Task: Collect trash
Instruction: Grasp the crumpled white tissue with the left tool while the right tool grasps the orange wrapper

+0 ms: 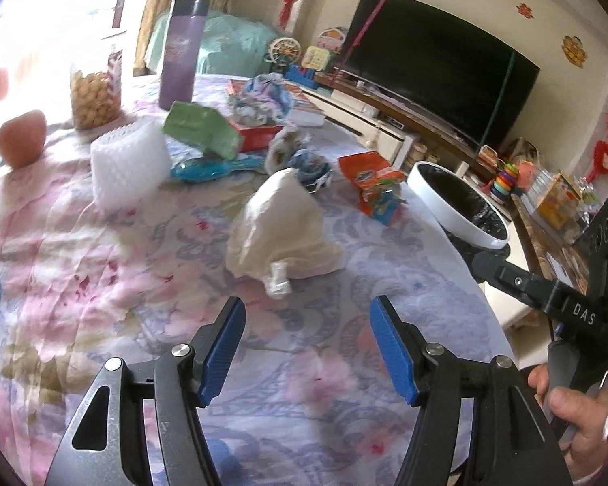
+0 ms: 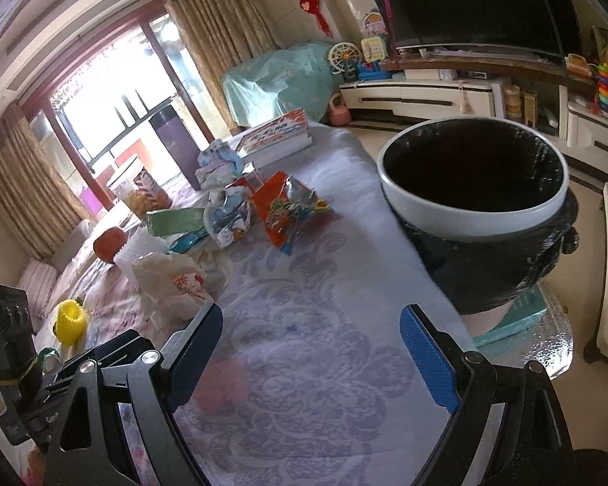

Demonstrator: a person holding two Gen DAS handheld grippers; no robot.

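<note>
Above the near part of the floral-clothed table [image 1: 101,283], the left gripper [image 1: 308,348] hangs low with its blue pads spread wide and nothing between them, aimed at a crumpled white paper bag [image 1: 281,227] just ahead on the cloth. Off the table's right edge the right gripper [image 2: 312,358] is likewise released and empty (its black body also shows at the right of the left view), hovering over bare cloth with the white-rimmed, black-lined trash bin [image 2: 472,212] just beyond that edge. Further in lie an orange snack wrapper [image 1: 375,186], a crumpled blue-and-white wrapper [image 2: 227,222], a green carton [image 1: 200,129] and a white foam net sleeve [image 1: 129,166]; a purple flask [image 1: 182,52] and a jar of snacks [image 1: 95,95] stand toward the far edge. Open cloth runs between both grippers and the bag, and along the right edge to the bin.
</note>
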